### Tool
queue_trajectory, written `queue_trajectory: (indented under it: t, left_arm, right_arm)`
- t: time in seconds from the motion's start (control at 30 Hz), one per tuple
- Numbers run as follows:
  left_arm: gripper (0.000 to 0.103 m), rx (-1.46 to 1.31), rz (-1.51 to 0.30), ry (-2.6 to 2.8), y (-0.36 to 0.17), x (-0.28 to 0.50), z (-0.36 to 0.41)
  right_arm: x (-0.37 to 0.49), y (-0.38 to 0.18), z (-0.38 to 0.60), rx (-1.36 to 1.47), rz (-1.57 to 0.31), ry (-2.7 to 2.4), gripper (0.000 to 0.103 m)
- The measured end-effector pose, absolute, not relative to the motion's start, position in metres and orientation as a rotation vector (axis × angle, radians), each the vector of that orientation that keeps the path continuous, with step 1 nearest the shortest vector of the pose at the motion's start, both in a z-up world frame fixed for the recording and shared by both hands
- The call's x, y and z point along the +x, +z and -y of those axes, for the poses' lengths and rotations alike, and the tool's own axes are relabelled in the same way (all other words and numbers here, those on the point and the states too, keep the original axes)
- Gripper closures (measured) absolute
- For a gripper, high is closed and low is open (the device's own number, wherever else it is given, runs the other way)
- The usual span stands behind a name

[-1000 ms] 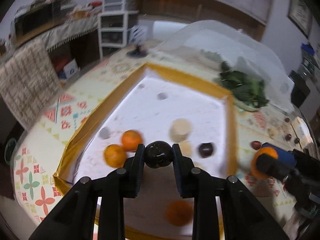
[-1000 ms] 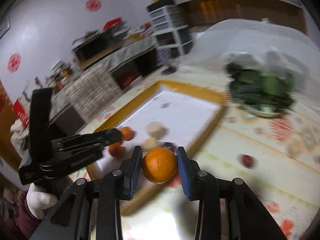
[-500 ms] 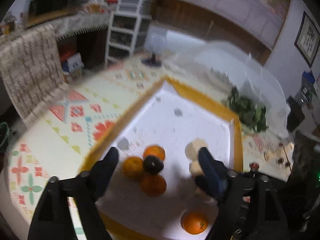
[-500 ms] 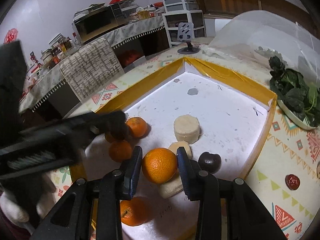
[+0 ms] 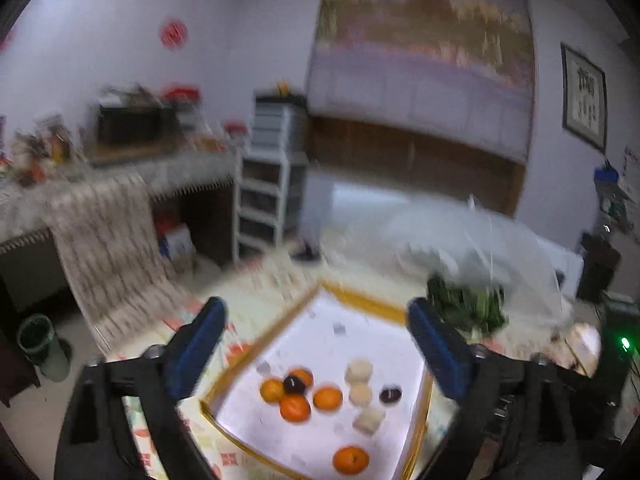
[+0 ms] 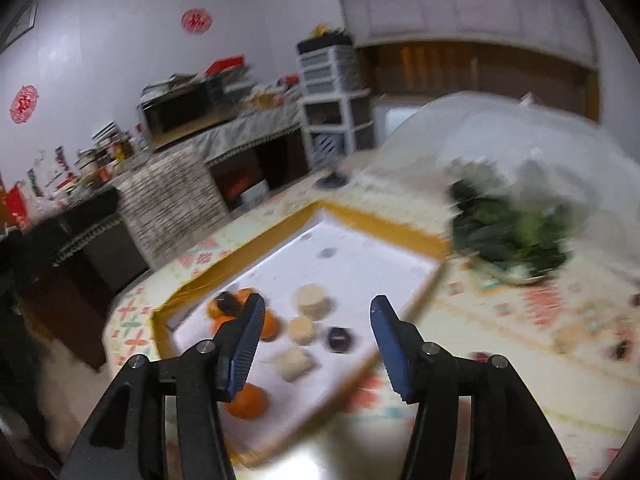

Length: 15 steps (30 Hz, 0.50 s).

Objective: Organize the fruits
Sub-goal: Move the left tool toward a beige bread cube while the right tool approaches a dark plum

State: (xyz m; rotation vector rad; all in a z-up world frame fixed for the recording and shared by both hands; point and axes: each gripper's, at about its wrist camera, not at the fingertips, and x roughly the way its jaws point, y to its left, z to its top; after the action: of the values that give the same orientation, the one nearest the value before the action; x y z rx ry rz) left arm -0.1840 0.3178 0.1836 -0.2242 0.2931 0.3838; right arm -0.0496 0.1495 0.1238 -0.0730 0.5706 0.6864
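Note:
A white tray with a yellow rim [image 5: 362, 301] [image 6: 380, 224] lies on the patterned table. Several oranges [image 5: 295, 408] [image 6: 269, 325] sit bunched in its near left part, with a dark round fruit [image 5: 293, 384] [image 6: 225, 305] resting on top. One orange [image 5: 351, 460] [image 6: 248, 402] lies alone near the front rim. A second dark fruit [image 5: 390, 395] [image 6: 339, 338] sits beside three pale round pieces [image 5: 360, 394] [image 6: 302, 330]. My left gripper [image 5: 316, 344] hovers high above the tray, its jaws opening wide and empty. My right gripper [image 6: 318, 340] is over the tray's near side, jaws opening, nothing between them.
A plate of dark leafy greens [image 5: 466, 308] [image 6: 512, 236] stands right of the tray under a clear dome cover [image 6: 500, 128]. Small dark red fruits [image 6: 620, 350] lie on the tablecloth at the right. A chair with a woven cover [image 5: 108, 240] stands off the table's left side.
The left gripper let the dark fruit go onto the orange pile, opened wide and rose away. The right gripper released its orange beside the pile and drew back up.

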Motion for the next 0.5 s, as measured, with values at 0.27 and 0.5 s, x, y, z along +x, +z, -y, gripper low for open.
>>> queue_trajectory:
  t: [0.27,0.5]
  left_arm:
    - [0.000,-0.521,-0.597,0.020,0.133,-0.139,-0.300]
    - [0.000,-0.485,-0.708,-0.133,0.114,-0.109,-0.245]
  right_arm:
    - [-0.082,0.148,0.002,-0.054,-0.376,0.344,0.000]
    - [-0.061,0.120,0.120,-0.014,-0.551,0.102,0.000]
